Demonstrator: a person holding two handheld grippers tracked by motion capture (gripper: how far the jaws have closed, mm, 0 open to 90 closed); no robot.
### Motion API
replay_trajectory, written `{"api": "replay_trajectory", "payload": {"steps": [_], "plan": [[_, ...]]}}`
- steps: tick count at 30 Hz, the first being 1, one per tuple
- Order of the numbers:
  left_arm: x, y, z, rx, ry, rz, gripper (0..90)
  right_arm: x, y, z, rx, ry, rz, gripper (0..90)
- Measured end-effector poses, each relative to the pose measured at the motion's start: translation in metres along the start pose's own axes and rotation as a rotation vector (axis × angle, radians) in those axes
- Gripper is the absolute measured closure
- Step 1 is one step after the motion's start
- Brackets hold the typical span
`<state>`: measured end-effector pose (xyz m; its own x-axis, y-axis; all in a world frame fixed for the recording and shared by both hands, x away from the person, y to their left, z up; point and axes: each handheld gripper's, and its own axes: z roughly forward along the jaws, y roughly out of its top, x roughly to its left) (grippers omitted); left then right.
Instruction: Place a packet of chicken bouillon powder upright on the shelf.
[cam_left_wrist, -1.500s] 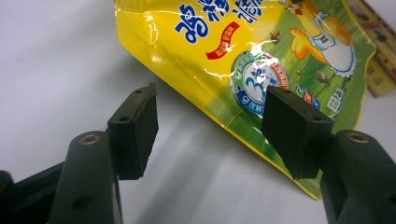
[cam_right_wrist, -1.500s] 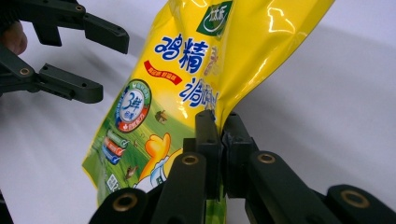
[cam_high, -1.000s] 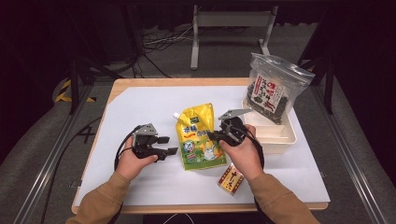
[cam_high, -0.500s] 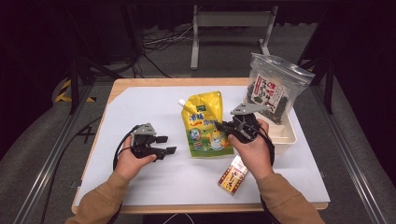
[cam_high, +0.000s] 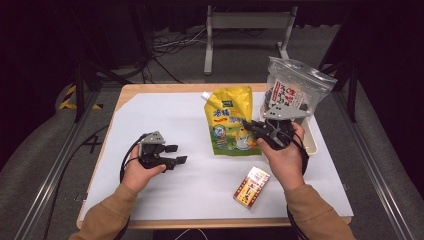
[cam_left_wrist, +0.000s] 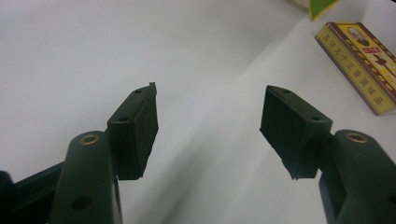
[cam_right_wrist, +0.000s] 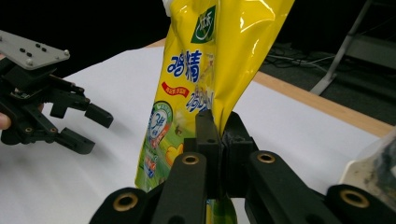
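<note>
There are two grippers, one yellow pouch, one small box, one dark bag and one white tray. The right gripper (cam_high: 254, 127) has its jaws closed on the lower edge of the pouch (cam_high: 230, 120), which it holds lifted over the middle of the table; in the right gripper view the pouch (cam_right_wrist: 205, 79) hangs upright between the two jaws, with its white spout at the top. The left gripper (cam_high: 176, 154) rests low on the left side of the table, jaws wide apart and holding nothing; in the left gripper view only white table (cam_left_wrist: 140, 42) lies between them. The box (cam_high: 251, 186), yellow and red, lies flat near the front edge, well apart from both grippers. The bag (cam_high: 292, 95) stands in the tray (cam_high: 314, 145) at the right edge. The table (cam_high: 160, 115) has a white top with a wooden rim. The room around is dark, with grey floor, black cables and a metal stand (cam_high: 247, 22) behind the table.
</note>
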<state>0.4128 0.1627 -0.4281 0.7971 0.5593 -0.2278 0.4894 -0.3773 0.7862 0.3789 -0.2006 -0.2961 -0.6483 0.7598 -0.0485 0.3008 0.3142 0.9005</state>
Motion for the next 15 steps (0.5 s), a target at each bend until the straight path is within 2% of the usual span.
{"api": "replay_trajectory", "payload": {"steps": [15], "plan": [[0.002, -0.004, -0.007, -0.012, 0.027, -0.013, 37.4, -0.029, 0.007, -0.031, -0.092, -0.088, -0.051, 87.6]]}}
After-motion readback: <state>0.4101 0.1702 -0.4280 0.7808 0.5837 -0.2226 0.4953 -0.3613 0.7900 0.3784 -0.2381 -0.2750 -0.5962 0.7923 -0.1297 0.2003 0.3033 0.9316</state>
